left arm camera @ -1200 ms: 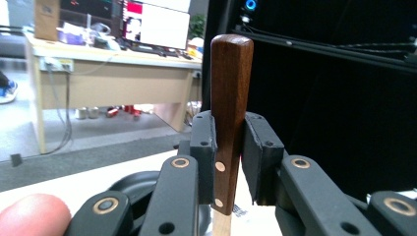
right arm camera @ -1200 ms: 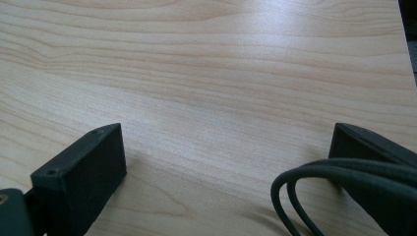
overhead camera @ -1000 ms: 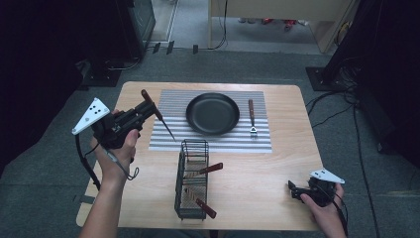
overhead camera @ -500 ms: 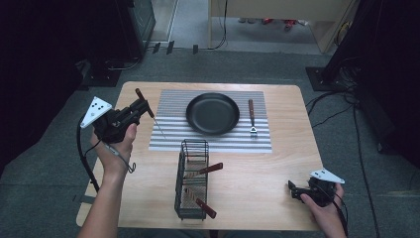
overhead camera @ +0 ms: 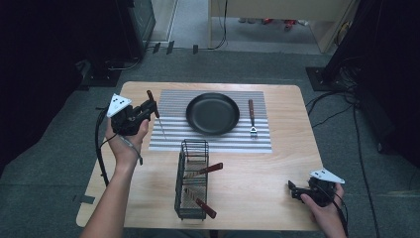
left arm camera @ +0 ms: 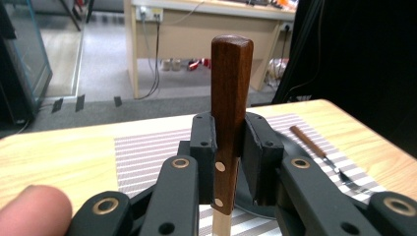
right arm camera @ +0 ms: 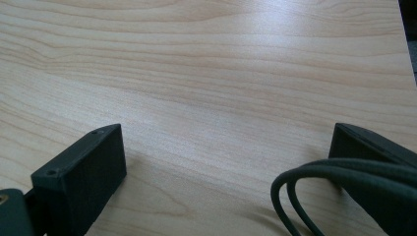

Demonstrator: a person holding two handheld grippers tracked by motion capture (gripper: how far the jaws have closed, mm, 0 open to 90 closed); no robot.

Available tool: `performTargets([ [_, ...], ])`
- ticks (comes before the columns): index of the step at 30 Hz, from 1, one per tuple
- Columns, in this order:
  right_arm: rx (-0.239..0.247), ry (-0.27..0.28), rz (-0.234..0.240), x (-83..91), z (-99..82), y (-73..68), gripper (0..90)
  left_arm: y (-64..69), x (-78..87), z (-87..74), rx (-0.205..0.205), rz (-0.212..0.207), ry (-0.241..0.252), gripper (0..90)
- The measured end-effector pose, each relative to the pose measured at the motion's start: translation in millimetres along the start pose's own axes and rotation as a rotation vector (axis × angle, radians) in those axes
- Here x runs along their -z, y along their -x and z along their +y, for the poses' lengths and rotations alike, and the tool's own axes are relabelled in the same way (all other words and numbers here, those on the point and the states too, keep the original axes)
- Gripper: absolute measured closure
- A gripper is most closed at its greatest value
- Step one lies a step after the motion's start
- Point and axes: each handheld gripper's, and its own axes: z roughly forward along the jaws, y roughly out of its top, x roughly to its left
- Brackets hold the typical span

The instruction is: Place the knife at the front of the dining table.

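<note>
Where grey floor [overhead camera: 346, 64] surrounds, wooden table [overhead camera: 277, 163] bears striped mat [overhead camera: 173, 106].

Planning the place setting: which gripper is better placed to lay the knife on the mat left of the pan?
Left, probably. The left gripper already clamps the knife above the striped mat, beside the pan. The right gripper rests open at the table's near right corner.

On the counter [overhead camera: 277, 163] a striped mat [overhead camera: 218, 141] lies across the far half, with a pan [overhead camera: 212, 113] at its middle and a fork [overhead camera: 252, 117] just right of the pan. Nearer the person, a wire basket [overhead camera: 190, 186] stands before the mat with two utensils [overhead camera: 203, 171] in it. The left claw [overhead camera: 148, 110] is raised over the mat's left edge; the right claw [overhead camera: 293, 191] rests at the near right corner.
</note>
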Motion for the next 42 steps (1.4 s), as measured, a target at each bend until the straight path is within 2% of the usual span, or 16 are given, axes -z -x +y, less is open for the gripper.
performTargets([
  [2, 0.000, 0.000, 0.000, 0.0, 0.0, -0.1, 1.1, -0.1, -13.2, -4.8, -0.013, 0.020, -0.032, 77.3],
  [4, -0.002, 0.000, 0.001, 0.1, 0.0, 0.1, 1.1, -1.3, -22.2, -7.4, -0.008, 0.028, -0.054, 77.3],
  [9, -0.003, 0.002, 0.003, 0.1, 0.0, 0.5, 1.1, -4.2, -37.4, -10.9, -0.004, 0.045, -0.086, 77.3],
  [15, -0.001, 0.002, 0.008, 0.0, 0.1, 0.9, 1.1, -16.3, -60.6, -17.0, 0.009, 0.082, -0.137, 77.3],
  [21, -0.001, 0.002, 0.011, 0.0, 0.3, 1.2, 1.1, -22.1, -73.7, -15.9, 0.025, 0.084, -0.154, 77.2],
  [27, 0.004, 0.001, 0.006, -0.4, 0.3, 0.6, 1.1, -23.9, -100.4, -13.8, 0.037, 0.088, -0.188, 77.2],
  [28, 0.004, 0.002, 0.006, -0.4, 0.3, 0.6, 1.1, -23.9, -100.4, -13.8, 0.037, 0.088, -0.188, 77.2],
  [29, 0.004, 0.001, 0.006, -0.3, 0.3, 0.6, 1.1, -25.4, -108.8, -14.1, 0.044, 0.090, -0.196, 77.3],
  [31, 0.004, 0.001, 0.006, -0.3, 0.3, 0.7, 1.1, -26.5, -112.6, -14.5, 0.044, 0.089, -0.196, 77.3],
  [32, 0.004, 0.001, 0.006, -0.3, 0.3, 0.7, 1.1, -28.4, -116.3, -15.3, 0.051, 0.091, -0.197, 77.3],
  [34, 0.001, 0.002, 0.009, -0.1, 0.3, 0.9, 1.1, -36.5, -127.7, -18.1, 0.096, 0.103, -0.204, 77.3],
  [35, 0.001, 0.002, 0.009, -0.1, 0.3, 0.9, 1.1, -36.5, -127.7, -18.1, 0.096, 0.103, -0.204, 77.3],
  [37, -0.002, 0.004, 0.012, 0.0, 0.2, 1.5, 1.1, -45.0, -138.7, -22.5, 0.141, 0.103, -0.212, 77.3],
  [38, -0.002, 0.004, 0.012, 0.0, 0.2, 1.5, 1.1, -45.0, -138.7, -22.5, 0.141, 0.103, -0.212, 77.3],
  [40, -0.003, 0.004, 0.013, 0.0, 0.2, 1.5, 1.1, -51.9, -150.7, -27.1, 0.184, 0.113, -0.226, 77.2],
  [42, -0.002, 0.003, 0.012, 0.0, 0.3, 1.4, 1.1, -54.4, -158.3, -29.3, 0.203, 0.123, -0.245, 77.2],
])
